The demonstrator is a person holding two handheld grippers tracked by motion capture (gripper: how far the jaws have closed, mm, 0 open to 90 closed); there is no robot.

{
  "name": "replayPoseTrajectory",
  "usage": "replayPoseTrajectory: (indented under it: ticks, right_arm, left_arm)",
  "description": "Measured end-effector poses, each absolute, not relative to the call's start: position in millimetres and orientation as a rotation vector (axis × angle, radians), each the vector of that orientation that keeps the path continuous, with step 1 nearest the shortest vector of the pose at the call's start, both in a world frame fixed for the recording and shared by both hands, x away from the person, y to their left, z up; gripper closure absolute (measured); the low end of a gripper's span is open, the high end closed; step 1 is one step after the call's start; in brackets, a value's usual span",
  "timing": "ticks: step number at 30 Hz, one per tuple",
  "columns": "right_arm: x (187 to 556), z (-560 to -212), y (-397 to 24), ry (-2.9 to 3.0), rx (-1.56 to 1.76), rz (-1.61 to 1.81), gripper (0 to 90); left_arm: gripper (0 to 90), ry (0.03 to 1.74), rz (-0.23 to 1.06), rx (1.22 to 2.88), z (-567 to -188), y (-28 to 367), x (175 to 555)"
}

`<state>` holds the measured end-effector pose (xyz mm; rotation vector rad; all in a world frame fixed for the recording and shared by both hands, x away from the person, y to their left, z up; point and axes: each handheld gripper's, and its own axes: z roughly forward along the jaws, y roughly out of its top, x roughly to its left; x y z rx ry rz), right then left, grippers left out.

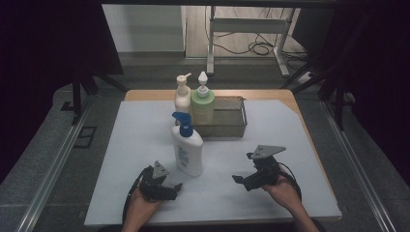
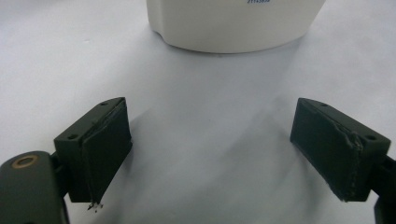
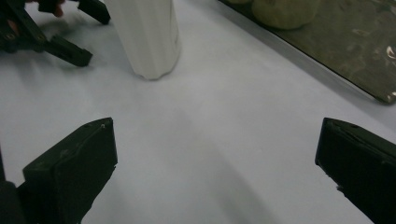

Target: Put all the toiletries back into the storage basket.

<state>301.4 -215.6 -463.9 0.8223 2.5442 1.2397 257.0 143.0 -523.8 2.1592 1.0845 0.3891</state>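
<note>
High view: we look down on a wooden table (image 1: 285,95) almost fully covered by a white sheet (image 1: 145,145). At the far middle of the sheet sits a metal tray (image 1: 227,121), its long side facing us. Against the tray's left end stand two pump bottles, a green one (image 1: 202,106) with a white pump and, touching it on the left, a cream one (image 1: 182,99). In front of them, nearer to us and well apart from the tray, a white lotion bottle with a blue pump (image 1: 187,147) stands upright on the sheet.

Our left gripper (image 1: 176,189) rests low near the sheet's front edge, just beside the lotion bottle's base on its left, held in the left hand (image 1: 140,203). In the left gripper view its jaws are spread wide with bare sheet between them, and the bottle's white base (image 2: 233,23) stands just ahead, untouched.

Our right gripper (image 1: 240,182) is held off the sheet to the right by the right hand (image 1: 283,186), pointing left toward the bottle. In the right gripper view its jaws also stand wide apart and grasp nothing; the lotion bottle (image 3: 147,35) rises ahead at upper left, the tray's wall (image 3: 336,51) at upper right.
</note>
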Motion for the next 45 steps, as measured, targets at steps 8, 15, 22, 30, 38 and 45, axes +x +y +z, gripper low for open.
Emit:
replayPoseTrajectory:
  ticks: [8,15,22,30,38,45]
  right_arm:
    - [303,-456,-202,2.525,0.826,1.263,0.0]
    - [303,-451,-187,2.516,0.813,1.288,0.0]
    - [306,-444,-175,2.511,0.738,1.298,0.0]
    - [310,-438,-161,2.527,0.71,1.295,0.0]
    - [312,-436,-150,2.518,0.702,1.319,0.0]
    - [315,-433,-140,2.52,0.693,1.322,0.0]
  left_arm:
    - [12.0,1.083,0.389,2.165,-524,143,257]
    - [12.1,1.081,0.392,2.166,-524,144,257]
    - [12.1,1.084,0.391,2.16,-524,143,257]
    - [12.1,1.083,0.39,2.161,-524,143,257]
    - [12.1,1.082,0.389,2.161,-524,143,257]
    - [12.1,1.082,0.39,2.162,-524,143,257]
